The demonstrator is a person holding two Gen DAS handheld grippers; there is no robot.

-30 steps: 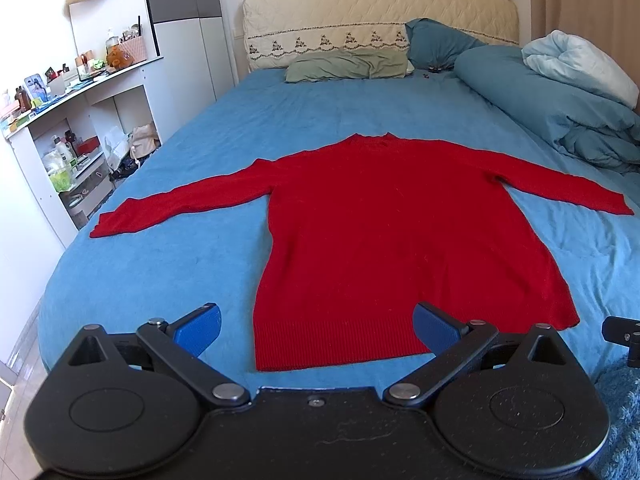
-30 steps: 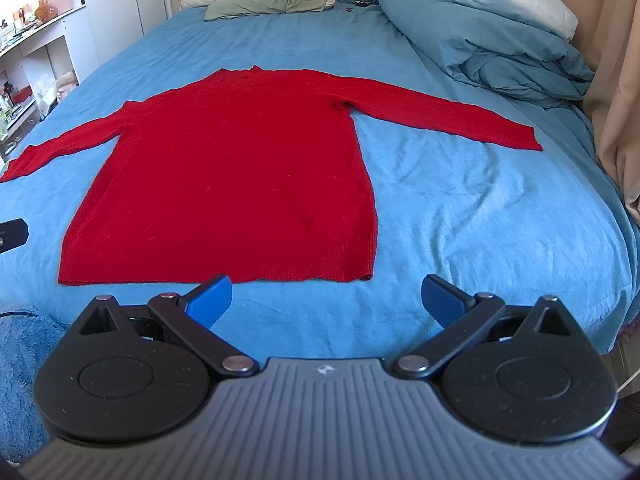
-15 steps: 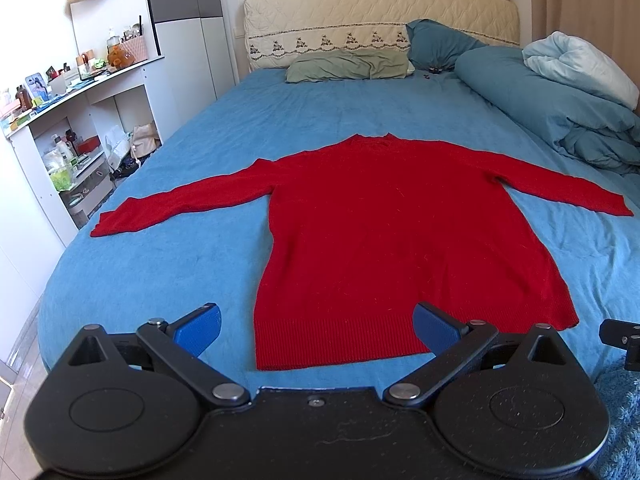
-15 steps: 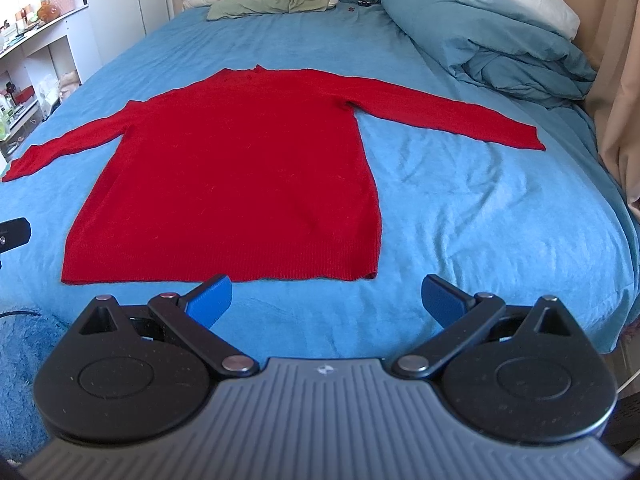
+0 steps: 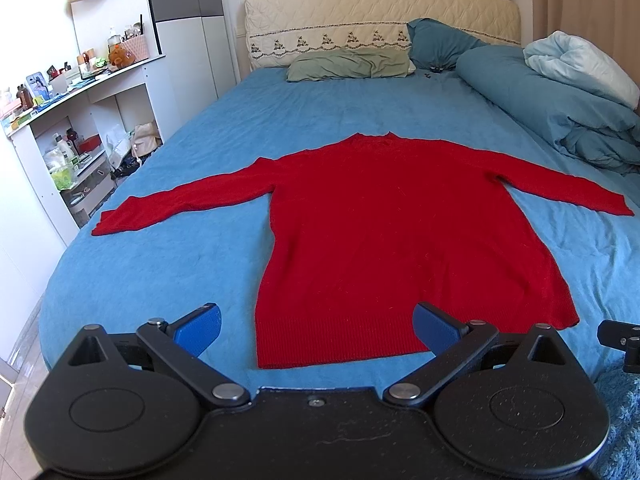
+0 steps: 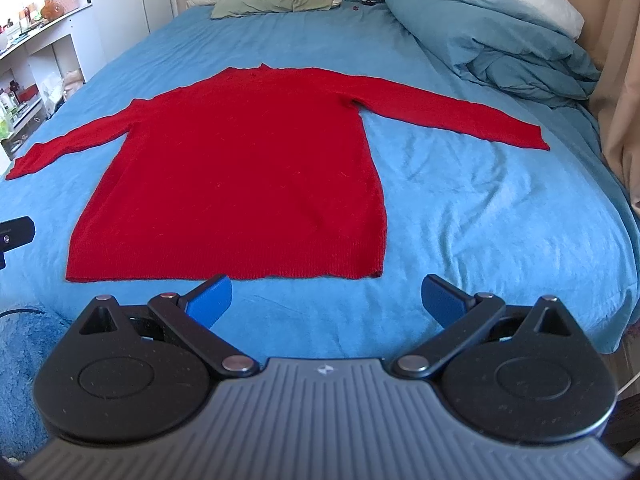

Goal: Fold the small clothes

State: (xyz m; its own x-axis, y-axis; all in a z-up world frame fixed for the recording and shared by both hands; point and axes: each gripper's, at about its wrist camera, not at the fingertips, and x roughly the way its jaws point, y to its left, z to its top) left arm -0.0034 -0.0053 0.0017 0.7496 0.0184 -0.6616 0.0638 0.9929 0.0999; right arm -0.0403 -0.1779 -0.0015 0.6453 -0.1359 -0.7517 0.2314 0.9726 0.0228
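A red long-sleeved sweater lies flat on the blue bed, both sleeves spread out to the sides and its hem toward me. It also shows in the right wrist view. My left gripper is open and empty, just short of the hem's left part. My right gripper is open and empty, just short of the hem's right part. A black part of the right gripper shows at the right edge of the left view.
The blue bed has a green pillow and a headboard at the far end. A rolled blue duvet lies at the far right. White shelves with clutter stand left of the bed. A curtain hangs at the right.
Both grippers have crept slightly forward and toward the sweater's hem. The sweater has not moved and both grippers stay open.
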